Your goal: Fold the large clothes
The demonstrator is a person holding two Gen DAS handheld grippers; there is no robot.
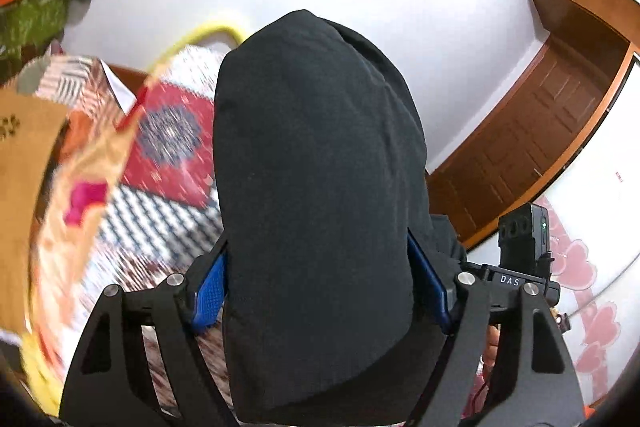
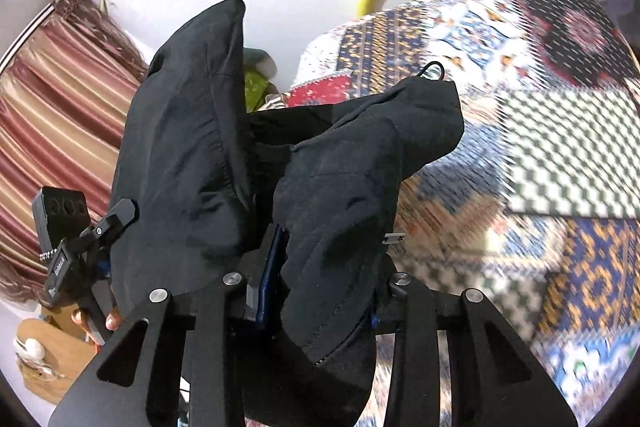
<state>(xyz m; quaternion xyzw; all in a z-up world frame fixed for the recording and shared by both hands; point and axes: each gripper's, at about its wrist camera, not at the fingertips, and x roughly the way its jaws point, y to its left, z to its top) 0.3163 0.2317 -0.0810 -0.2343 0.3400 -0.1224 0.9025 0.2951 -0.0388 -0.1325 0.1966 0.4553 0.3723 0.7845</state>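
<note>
Left gripper [image 1: 320, 291] holds a thick bundle of the black garment [image 1: 316, 163] between its blue fingers [image 1: 210, 297]. Right gripper [image 2: 320, 279] pinches a narrower fold of it, raised above the patterned bed [image 2: 540, 131]. Legible marking: "DAS" (on the other gripper's mount [image 1: 510, 281]).

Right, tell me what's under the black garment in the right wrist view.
Beneath the black garment lies the patterned patchwork bedspread, showing to its right. The stretch directly below the hanging cloth is covered, so nothing else can be made out there.
</note>
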